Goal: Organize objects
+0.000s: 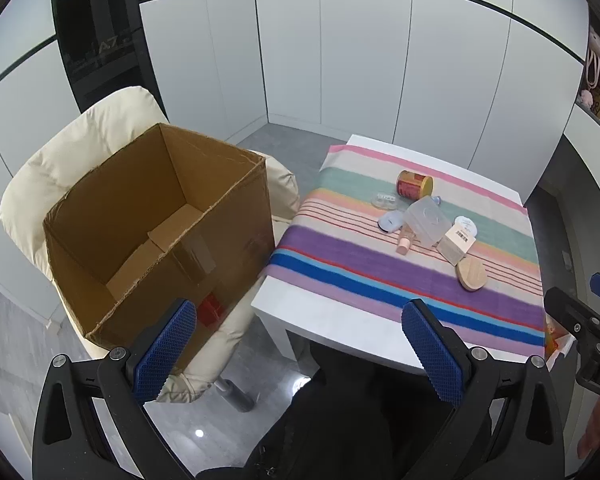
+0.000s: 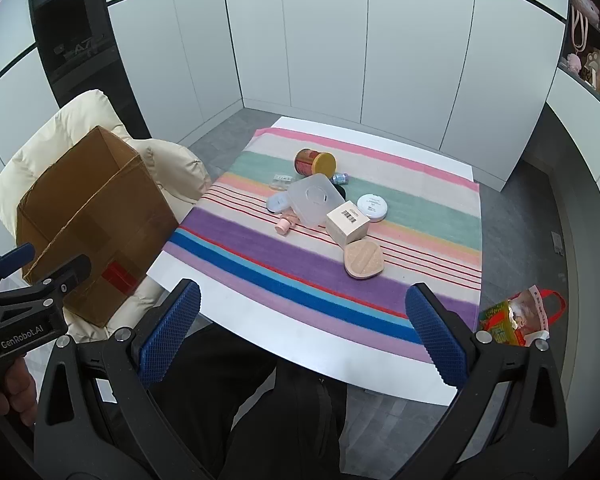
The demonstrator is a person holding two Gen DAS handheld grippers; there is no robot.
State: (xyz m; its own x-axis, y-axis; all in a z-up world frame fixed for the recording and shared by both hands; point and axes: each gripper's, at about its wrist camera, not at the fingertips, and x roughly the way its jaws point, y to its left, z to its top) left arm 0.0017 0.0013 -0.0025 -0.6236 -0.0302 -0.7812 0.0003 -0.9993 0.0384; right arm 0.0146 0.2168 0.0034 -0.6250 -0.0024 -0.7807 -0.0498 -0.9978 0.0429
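Note:
Several small items lie clustered on a striped cloth (image 2: 260, 256) over a white table (image 2: 300, 344): a red can with a yellow lid (image 2: 314, 163), a clear plastic box (image 2: 316, 198), a beige carton with a barcode (image 2: 347, 223), a white round compact (image 2: 373, 204), a pink bottle (image 2: 285, 225) and a tan puff case (image 2: 363, 259). An open, empty cardboard box (image 1: 156, 232) stands on a cream chair (image 1: 60, 152) left of the table. My left gripper (image 1: 300, 344) and right gripper (image 2: 304, 328) both hang open near the table's front edge, holding nothing.
White cupboard doors line the far walls. A colourful bag (image 2: 516, 316) lies on the floor right of the table. Shelves with plush toys (image 2: 588, 40) are at the far right. The person's dark trousers (image 2: 260, 400) show below the grippers.

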